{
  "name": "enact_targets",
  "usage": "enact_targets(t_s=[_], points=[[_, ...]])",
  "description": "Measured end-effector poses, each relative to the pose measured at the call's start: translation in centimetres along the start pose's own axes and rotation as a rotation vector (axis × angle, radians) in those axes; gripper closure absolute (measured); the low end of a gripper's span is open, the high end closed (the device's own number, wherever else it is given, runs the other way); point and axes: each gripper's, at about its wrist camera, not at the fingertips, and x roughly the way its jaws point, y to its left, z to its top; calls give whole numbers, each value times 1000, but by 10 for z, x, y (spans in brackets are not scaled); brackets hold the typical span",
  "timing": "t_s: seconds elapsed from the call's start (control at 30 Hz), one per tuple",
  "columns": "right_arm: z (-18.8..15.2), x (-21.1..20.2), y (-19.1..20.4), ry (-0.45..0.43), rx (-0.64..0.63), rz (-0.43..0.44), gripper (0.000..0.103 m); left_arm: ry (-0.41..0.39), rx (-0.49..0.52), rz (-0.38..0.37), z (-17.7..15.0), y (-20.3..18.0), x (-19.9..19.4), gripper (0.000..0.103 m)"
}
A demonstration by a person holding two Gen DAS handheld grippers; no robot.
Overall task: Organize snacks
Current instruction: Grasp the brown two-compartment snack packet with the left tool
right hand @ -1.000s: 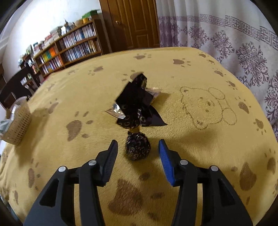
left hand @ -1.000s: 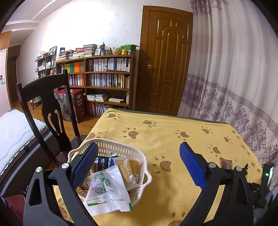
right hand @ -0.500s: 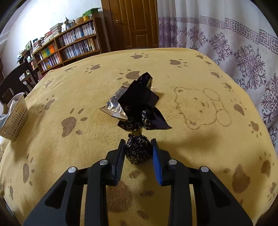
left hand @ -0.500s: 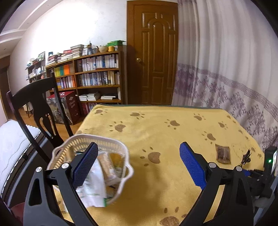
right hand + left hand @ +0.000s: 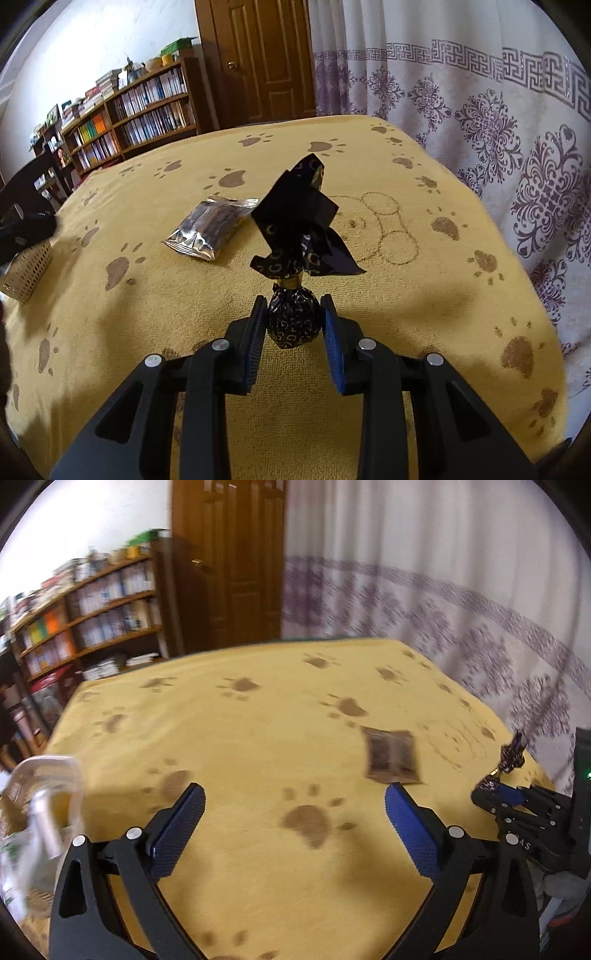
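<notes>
Far left on the table's yellow paw-print cloth (image 5: 369,376): a cream perforated plastic basket (image 5: 27,271). Left tool (image 5: 293,814) spread wide, empty, above bare cloth. Middle: a silver foil snack packet (image 5: 210,230), lying flat. Right tool (image 5: 293,325) clenched on a round black-wrapped candy with twisted foil top (image 5: 294,321).

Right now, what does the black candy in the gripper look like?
The black candy is a round ball in shiny dark foil with pale swirly marks. A gold tie pinches its neck, and the wrapper fans upward like crumpled wings. It stands upright, and the right gripper is shut on its ball, above the yellow paw-print cloth.
</notes>
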Motion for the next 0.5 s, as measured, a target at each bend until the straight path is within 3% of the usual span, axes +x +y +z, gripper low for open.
enact_targets(t_s=[0.13,0.37,0.5], points=[[-1,0,-4,-3,28,24,73,39,59,-17,12,-31,41,4],[-1,10,-20,43,118,42,73,106,70,-111,24,-64,93,4],[-1,12,-15,45,99,38,73,130,93,-100,29,-74,112,4]])
